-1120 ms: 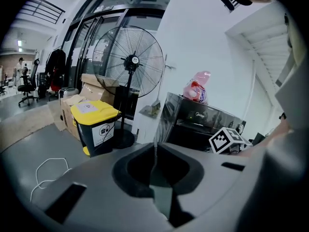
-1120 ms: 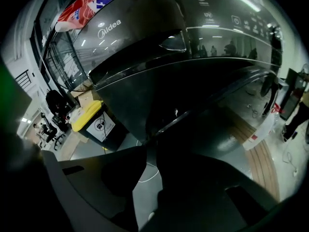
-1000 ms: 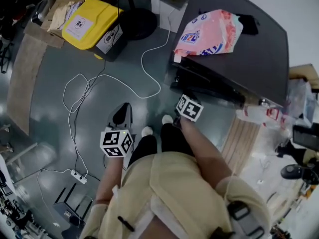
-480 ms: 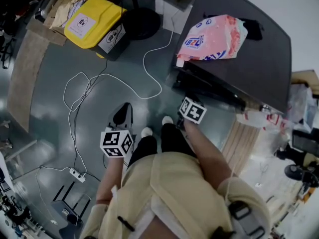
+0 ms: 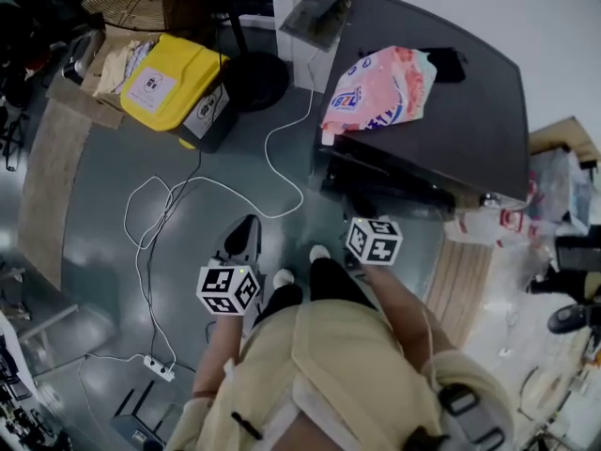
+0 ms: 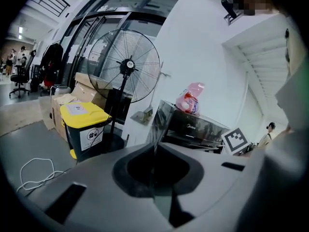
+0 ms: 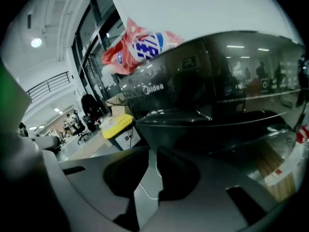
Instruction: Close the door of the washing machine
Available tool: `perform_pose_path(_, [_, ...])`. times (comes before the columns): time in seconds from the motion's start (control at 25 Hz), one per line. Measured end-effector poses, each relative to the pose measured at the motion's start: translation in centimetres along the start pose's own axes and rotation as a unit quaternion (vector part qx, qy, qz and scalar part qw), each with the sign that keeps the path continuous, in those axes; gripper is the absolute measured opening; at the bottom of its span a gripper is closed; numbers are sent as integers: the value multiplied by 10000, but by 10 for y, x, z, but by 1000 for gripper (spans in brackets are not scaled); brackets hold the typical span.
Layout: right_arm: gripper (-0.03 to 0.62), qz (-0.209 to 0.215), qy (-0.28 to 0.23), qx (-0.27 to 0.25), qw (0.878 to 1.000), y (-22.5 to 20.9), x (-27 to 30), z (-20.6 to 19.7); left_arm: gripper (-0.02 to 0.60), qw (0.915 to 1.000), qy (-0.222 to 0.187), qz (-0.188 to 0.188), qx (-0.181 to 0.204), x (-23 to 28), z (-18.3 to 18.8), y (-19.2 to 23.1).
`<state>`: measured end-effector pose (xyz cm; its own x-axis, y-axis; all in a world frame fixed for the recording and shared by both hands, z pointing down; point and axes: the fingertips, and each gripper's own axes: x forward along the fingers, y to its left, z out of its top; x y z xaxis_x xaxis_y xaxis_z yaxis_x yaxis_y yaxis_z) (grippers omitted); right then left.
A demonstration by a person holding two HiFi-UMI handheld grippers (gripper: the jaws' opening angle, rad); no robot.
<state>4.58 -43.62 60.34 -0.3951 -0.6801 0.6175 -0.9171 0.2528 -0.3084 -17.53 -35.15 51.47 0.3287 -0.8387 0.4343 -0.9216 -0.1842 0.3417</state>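
Black washing machine (image 5: pixel 441 111) fills the upper right of the head view, with a pink detergent bag (image 5: pixel 380 87) on top. Its glossy dark door (image 7: pixel 217 129) sits centre right in the right gripper view, ahead of the right gripper (image 7: pixel 152 156), whose fingers stand slightly apart on nothing. Left gripper (image 6: pixel 154 146) fingers are clenched together, empty. White cable (image 5: pixel 282 148) loops across the floor (image 5: pixel 113 195) near a yellow bin (image 5: pixel 174 83) and a fan (image 6: pixel 126 66).

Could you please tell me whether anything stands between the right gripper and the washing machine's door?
Nothing visible does. The right gripper, with nothing between its fingers, faces the washing machine's open door with only open air between them.
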Motion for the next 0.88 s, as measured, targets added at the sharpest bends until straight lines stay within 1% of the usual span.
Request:
perform_pose_path(0.12, [37, 134, -415, 90, 9990, 16, -23, 24, 17, 9995, -32, -315, -54, -5, 4, -8])
perform_pose_path(0.24, [37, 246, -748, 135, 9968, 31, -46, 41, 17, 9983, -45, -581, -30, -13, 6, -17])
perform_pose_path(0.36, [37, 346, -1004, 138, 9942, 46, -70, 50, 17, 9969, -62, -786, 48, -23, 9, -24])
perform_pose_path(0.48, [37, 356, -1207, 53, 9920, 58, -95, 56, 17, 9951, -126, -971, 148, -32, 16, -29])
perform_pose_path(0.64, [37, 248, -1450, 14, 9891, 67, -125, 56, 17, 9925, -220, -1170, 266, -44, 27, -34])
perform_pose_path(0.88, [8, -78, -1444, 33, 9895, 75, -155, 37, 17, 9889, -267, -1380, 483, -59, 35, -38])
